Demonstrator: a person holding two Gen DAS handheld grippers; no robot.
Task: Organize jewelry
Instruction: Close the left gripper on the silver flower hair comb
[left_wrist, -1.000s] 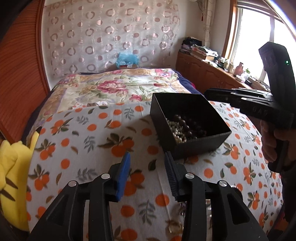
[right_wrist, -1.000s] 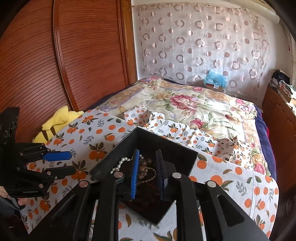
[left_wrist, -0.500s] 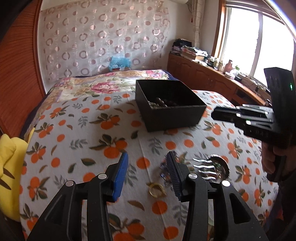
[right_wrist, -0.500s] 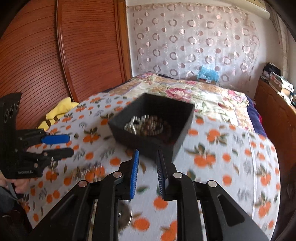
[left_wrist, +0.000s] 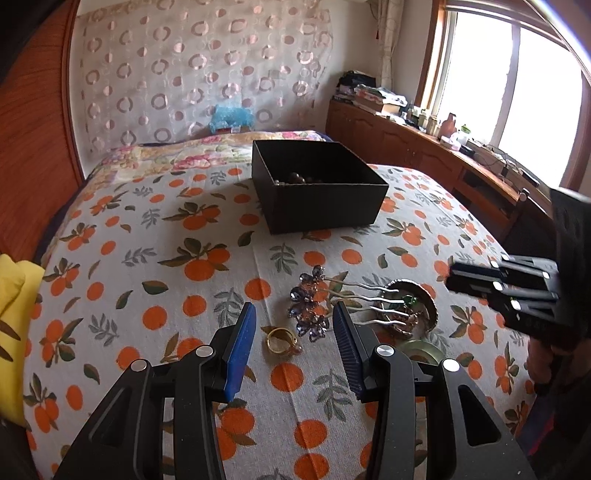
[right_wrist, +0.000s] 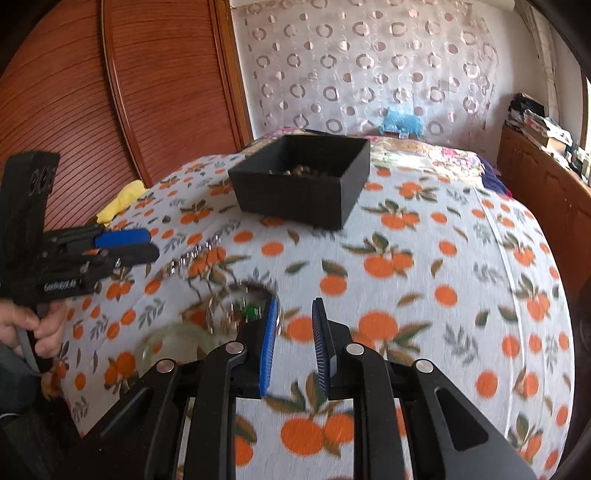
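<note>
A: Bed (left_wrist: 155, 236) w/ orange-print cloth fills both views. What's on it, big to small?

B: Black box (left_wrist: 317, 184) toward the far side, open top, dark beads (left_wrist: 295, 179) inside. Same box (right_wrist: 301, 181) in rt view, contents blurry there.

A: Claws?

B: Left gripper (left_wrist: 291, 332) low over the cloth, jaws spread wide, holding nothing. Right gripper (right_wrist: 293, 339) jaws parted w/ a narrower gap, nothing between. Each shows in the other's view, off to the side.

A: Loose pieces?

B: Near edge of cloth, well apart from box. Round dish (left_wrist: 424, 302) w/ green stone + misc bits in it, beside rt finger of left gripper. Hair comb (left_wrist: 321, 306) w/ purple crystal flowers, wavy silver prongs reaching over the dish. Pale bangle (left_wrist: 421, 349) just nearer than the dish, partly hidden by the finger. Gold ring (left_wrist: 281, 339) smallest, lying betw. the left gripper's fingers, not touched.

A: Rt view?

B: Dish (right_wrist: 236, 306) just left of its blue pad, motion-blurred. Can't tell more.
</note>
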